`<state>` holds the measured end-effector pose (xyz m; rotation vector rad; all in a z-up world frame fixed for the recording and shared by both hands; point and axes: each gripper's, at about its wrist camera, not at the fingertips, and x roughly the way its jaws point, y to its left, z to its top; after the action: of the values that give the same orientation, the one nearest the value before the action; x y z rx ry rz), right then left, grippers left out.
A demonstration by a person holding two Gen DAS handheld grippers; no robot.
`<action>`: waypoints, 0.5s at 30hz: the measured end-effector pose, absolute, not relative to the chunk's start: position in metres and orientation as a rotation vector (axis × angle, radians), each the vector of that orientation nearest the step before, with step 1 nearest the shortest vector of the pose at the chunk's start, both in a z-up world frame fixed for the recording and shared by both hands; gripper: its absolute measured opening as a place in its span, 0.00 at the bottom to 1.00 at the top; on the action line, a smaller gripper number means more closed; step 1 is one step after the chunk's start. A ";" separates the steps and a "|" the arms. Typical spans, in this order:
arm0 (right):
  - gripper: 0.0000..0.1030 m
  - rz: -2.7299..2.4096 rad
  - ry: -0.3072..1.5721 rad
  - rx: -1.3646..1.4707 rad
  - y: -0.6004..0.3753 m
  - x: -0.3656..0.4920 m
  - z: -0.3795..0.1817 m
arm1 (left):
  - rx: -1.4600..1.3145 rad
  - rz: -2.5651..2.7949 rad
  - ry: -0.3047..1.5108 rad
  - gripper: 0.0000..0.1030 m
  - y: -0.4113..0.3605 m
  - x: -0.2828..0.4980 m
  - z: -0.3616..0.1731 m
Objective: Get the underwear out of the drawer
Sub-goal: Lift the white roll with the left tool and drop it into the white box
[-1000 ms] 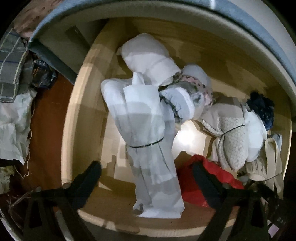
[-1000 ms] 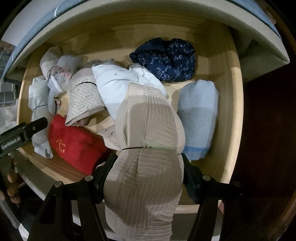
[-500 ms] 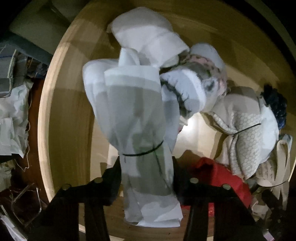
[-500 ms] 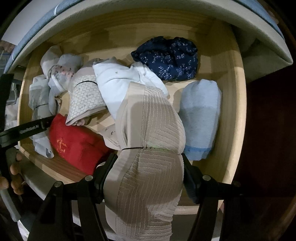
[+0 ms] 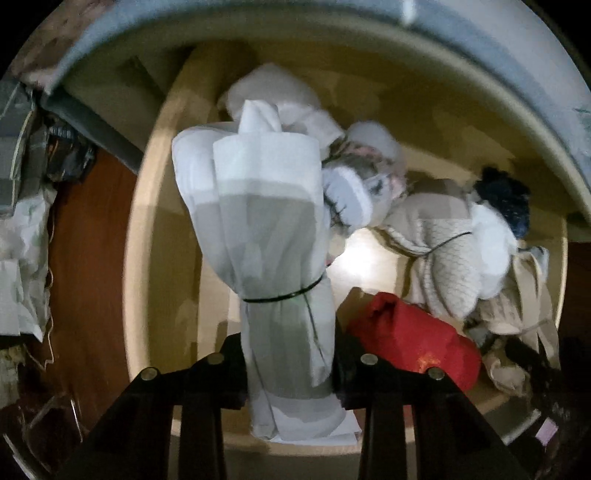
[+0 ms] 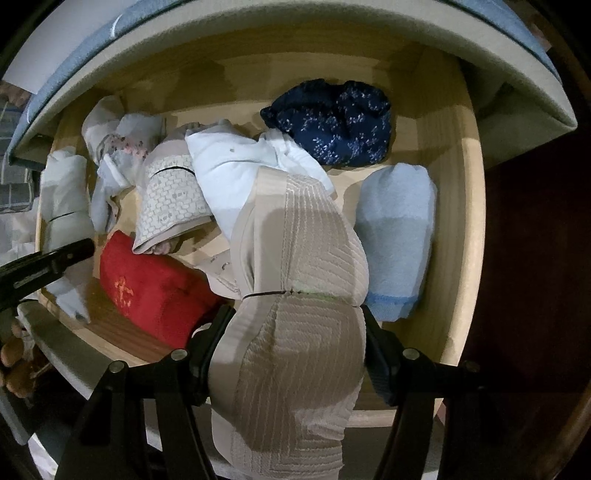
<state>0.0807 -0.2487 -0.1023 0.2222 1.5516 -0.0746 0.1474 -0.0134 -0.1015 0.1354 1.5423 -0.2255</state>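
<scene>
The wooden drawer point(image 5: 140, 258) holds several rolled underwear bundles. My left gripper point(image 5: 288, 354) points down and its jaws are closing, with the pads pressing both sides of a white and grey bundle point(image 5: 258, 206) tied with a black band. The bundle stands upright, raised above the drawer floor. My right gripper point(image 6: 291, 350) is shut on a beige ribbed bundle point(image 6: 306, 251), also banded, held above the drawer point(image 6: 469, 221). The left gripper's black finger point(image 6: 48, 266) shows at the left edge of the right wrist view.
Still in the drawer are a red bundle point(image 6: 147, 284), a navy floral one point(image 6: 332, 122), a light blue roll point(image 6: 395, 236), a white one point(image 6: 236, 173) and a beige patterned one point(image 6: 173, 199). A padded grey-blue edge point(image 5: 332, 22) overhangs the drawer's back. Clothes point(image 5: 22, 236) lie left.
My left gripper dropped over the white and grey bundle, its jaws closed from wide open onto it, and it has come up a little with the bundle. The right gripper and beige bundle stayed put.
</scene>
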 end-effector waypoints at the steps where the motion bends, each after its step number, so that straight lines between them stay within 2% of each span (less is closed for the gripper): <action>1: 0.59 -0.078 1.543 0.218 -0.248 0.080 -0.100 | 0.139 -0.234 1.531 0.32 -0.013 0.146 -0.097; 15: 0.57 -0.141 1.376 0.159 -0.248 0.072 -0.063 | 0.196 -0.325 1.311 0.32 0.010 0.113 -0.027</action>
<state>0.0716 -0.2480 -0.0629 0.1590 1.3758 -0.1409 0.1128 0.0103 -0.0274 0.1964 1.3113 -0.3251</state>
